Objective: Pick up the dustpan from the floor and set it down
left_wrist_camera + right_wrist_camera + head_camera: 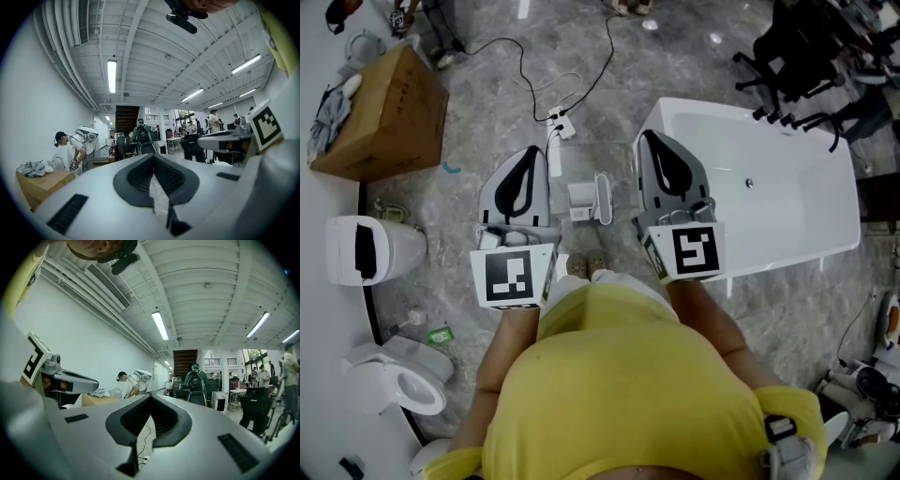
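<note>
Grey stone floor [487,103], dustpan [591,200], bathtub [741,111] — left gripper [529,152], right gripper [649,137]: fingers [140,176] closed, empty.

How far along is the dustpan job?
Done: unclear, the dustpan sits on the floor. In hand: nothing; the left tongs and right tongs are shut and empty, held up either side of it. Left: if it hasn't been moved yet, the whole pick-up and set-down.

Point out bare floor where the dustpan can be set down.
Widest free patch: the floor below the bathtub, toward the picture's lower right. A smaller one lies beside the cardboard box, left of the dustpan. Crowded: cables and power strip ahead, toilets along the left.
</note>
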The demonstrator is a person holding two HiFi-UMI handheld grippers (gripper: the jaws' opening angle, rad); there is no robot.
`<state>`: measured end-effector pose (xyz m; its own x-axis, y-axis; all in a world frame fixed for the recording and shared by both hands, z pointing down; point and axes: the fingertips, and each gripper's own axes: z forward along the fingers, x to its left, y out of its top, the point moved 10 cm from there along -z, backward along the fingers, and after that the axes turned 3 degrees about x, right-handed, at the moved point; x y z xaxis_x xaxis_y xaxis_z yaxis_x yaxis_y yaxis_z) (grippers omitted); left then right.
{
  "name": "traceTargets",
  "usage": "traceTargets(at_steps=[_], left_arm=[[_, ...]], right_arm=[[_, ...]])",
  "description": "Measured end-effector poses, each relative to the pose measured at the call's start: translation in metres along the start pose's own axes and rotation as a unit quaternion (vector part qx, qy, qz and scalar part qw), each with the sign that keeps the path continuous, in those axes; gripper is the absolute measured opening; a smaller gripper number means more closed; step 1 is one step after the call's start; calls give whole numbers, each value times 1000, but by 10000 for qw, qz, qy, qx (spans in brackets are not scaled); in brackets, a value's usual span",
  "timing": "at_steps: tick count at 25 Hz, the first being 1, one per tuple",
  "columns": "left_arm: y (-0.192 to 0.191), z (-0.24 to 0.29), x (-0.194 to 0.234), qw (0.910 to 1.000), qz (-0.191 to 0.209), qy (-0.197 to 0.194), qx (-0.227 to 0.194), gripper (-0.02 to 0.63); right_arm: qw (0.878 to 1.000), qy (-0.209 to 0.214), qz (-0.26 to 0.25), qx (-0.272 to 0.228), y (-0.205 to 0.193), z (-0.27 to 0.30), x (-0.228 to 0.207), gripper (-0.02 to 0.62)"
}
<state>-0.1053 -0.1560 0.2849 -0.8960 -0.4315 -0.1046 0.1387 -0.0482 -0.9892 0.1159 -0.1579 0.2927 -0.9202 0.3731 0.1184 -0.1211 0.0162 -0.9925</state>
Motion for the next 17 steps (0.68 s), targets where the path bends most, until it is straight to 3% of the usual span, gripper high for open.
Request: traceTargets(at_steps=[17], left_arm=[[1, 2, -18, 10000, 21, 49, -60, 3]], right_arm=[[9999, 24, 63, 105, -10, -11, -13, 9]])
